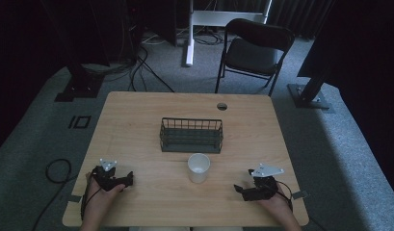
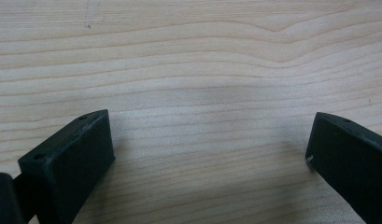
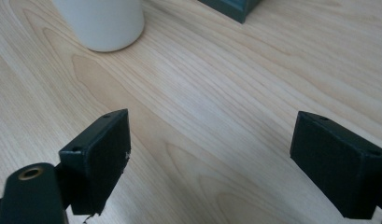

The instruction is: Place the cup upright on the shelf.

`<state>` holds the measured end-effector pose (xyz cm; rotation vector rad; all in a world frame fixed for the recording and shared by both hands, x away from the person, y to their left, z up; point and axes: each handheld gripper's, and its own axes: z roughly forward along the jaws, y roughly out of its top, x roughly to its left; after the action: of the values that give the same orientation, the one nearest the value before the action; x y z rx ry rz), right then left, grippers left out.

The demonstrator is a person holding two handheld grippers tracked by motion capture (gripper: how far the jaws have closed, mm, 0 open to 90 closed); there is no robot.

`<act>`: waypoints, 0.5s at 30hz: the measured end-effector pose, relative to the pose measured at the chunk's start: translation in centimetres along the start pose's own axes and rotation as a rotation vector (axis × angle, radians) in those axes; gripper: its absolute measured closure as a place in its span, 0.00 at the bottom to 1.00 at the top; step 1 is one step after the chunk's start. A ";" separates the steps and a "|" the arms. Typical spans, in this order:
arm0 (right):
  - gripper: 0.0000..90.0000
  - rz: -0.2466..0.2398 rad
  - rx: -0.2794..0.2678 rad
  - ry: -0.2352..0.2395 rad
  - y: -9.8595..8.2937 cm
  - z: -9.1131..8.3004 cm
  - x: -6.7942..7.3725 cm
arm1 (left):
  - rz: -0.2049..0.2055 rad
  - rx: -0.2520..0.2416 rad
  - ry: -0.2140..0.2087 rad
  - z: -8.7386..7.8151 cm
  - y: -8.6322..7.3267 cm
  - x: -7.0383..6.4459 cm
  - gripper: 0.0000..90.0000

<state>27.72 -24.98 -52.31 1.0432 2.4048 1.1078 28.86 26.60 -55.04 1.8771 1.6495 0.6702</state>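
Observation:
A white paper cup [image 1: 198, 167] stands upright on the wooden table [image 1: 137, 120], just in front of a dark wire basket [image 1: 191, 135] that looks empty. My left gripper [image 1: 129, 179] rests on the table near the front left, held by a hand; its jaws stand wide apart over bare wood [image 2: 207, 140]. My right gripper [image 1: 239, 189] rests near the front right, also open, pointing toward the cup. In the right gripper view the cup's base [image 3: 102, 23] sits at the upper left and a corner of the basket [image 3: 233, 7] at the top.
A round cable hole [image 1: 222, 106] sits near the table's far edge. A black folding chair [image 1: 255, 50] stands behind the table, with a white stand [image 1: 190, 33] and floor cables [image 1: 141, 67] beyond. Dark stand bases flank the table on the carpet.

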 end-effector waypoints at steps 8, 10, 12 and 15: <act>0.13 -0.035 0.000 0.031 0.8 0.8 1.2 | 0.000 0.000 0.000 0.0 0.0 0.0 0.01; 0.13 -0.041 -0.001 0.037 1.0 0.9 1.4 | 0.000 0.000 0.000 0.0 0.0 0.0 0.01; 0.13 -0.056 -0.014 0.052 1.4 1.1 2.0 | 0.000 0.000 0.000 0.0 0.0 0.0 0.01; 0.13 -0.061 -0.018 0.062 1.7 1.5 2.4 | 0.000 0.000 0.000 0.0 0.0 0.0 0.01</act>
<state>27.70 -21.73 -51.90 0.9363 2.4523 1.1548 28.86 26.60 -55.05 1.8771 1.6494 0.6706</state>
